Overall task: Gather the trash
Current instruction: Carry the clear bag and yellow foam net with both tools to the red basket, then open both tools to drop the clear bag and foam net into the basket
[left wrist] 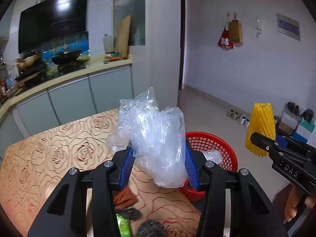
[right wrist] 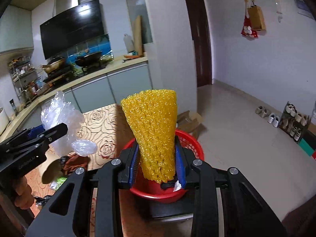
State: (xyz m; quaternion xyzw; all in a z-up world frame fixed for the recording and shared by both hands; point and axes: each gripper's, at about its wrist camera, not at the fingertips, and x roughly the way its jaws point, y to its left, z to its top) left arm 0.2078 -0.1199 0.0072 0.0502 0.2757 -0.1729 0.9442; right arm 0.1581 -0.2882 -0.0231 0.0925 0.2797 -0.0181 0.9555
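Two grips, one load each. Left gripper (left wrist: 159, 158): blue pads (left wrist: 128, 165) pressed into a crumpled clear bag (left wrist: 152, 136), jaws part-way apart because the bag's bulk fills the gap. Most of the bag stands above the pads, so it is pinched low, likely to keep the loose film from slipping out.

Right gripper (right wrist: 156, 164): jaws nearly shut on the narrow foot of a yellow foam net (right wrist: 153, 130), which flares upward; the squashed end suits a tight pinch.

Both loads are carried off the patterned table (left wrist: 49, 148) toward the red basket (right wrist: 194, 148), presumably the trash bin. The net hangs over its rim; some clear plastic already lies inside. The bag is near the basket's left edge, not clearly over it.

More scraps lie on the table below the left gripper, so I judge collection unfinished.
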